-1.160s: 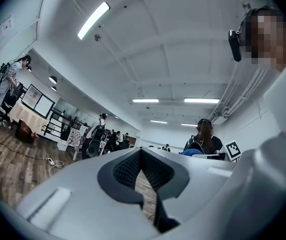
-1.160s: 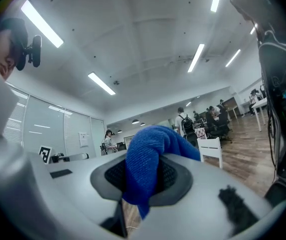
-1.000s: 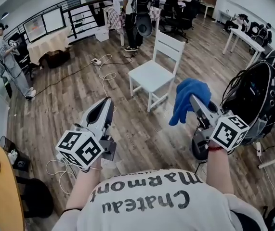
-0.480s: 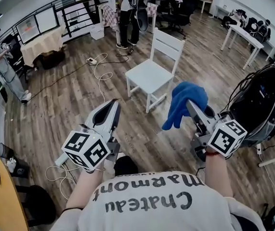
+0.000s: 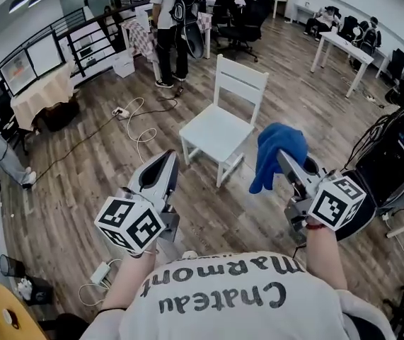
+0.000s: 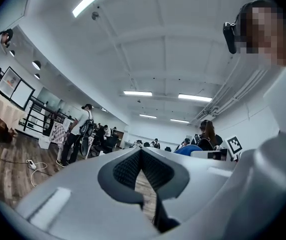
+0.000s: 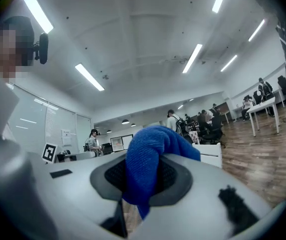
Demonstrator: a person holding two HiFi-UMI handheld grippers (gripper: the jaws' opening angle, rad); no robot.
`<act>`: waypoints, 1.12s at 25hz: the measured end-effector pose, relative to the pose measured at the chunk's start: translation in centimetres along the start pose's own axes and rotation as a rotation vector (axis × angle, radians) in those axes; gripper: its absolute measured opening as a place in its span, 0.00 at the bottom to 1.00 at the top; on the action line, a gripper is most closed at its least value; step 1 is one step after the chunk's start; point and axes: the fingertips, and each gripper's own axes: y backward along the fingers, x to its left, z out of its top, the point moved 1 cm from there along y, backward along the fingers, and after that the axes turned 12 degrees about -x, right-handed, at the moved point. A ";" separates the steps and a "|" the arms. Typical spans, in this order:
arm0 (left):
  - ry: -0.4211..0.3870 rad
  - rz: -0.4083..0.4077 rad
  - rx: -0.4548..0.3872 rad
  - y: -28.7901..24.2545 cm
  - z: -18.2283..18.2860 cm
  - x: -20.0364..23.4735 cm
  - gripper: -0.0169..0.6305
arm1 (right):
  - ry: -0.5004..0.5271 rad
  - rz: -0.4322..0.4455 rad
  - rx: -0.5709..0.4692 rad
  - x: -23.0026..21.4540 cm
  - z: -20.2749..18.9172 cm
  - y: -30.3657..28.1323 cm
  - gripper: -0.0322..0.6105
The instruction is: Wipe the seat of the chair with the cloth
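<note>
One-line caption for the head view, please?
Right gripper holds a blue cloth short of the white chair; left gripper shut and empty.

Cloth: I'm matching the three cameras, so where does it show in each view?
Head view: cloth right of centre, just right of the chair.
Left gripper view: small blue patch right of centre, probably it.
Right gripper view: centre, pinched between the jaws.
Shared landmark: the standing person with a backpack.

Chair (image 5: pixel 217 131) ahead on the floor (image 5: pixel 81 183), cloth (image 5: pixel 278 149) nearer at its right, cable (image 5: pixel 141 129) left, person (image 5: pixel 168 20) behind
</note>
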 end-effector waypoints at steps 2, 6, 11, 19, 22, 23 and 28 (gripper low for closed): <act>0.003 -0.012 -0.001 -1.4 0.9 2.9 0.04 | 0.007 -0.010 -0.003 0.0 -0.5 -3.0 0.18; -0.005 -0.030 -0.003 -4.0 3.0 8.8 0.04 | 0.013 -0.024 -0.006 0.1 -1.4 -9.6 0.18; 0.002 -0.028 0.016 -5.6 3.5 15.2 0.04 | 0.001 -0.044 -0.017 -0.2 -3.2 -15.8 0.18; 0.071 -0.022 0.064 -7.1 1.0 21.4 0.04 | 0.002 -0.077 0.039 -1.2 -7.3 -20.9 0.18; 0.089 -0.024 0.091 -7.7 -0.6 22.7 0.04 | -0.014 -0.097 0.051 -2.3 -8.5 -21.7 0.18; 0.100 -0.026 0.096 -8.1 -1.0 23.0 0.04 | -0.014 -0.100 0.058 -2.6 -8.8 -21.9 0.18; 0.116 -0.036 0.122 -11.3 -2.0 24.6 0.04 | -0.019 -0.120 0.075 -5.4 -8.9 -24.3 0.18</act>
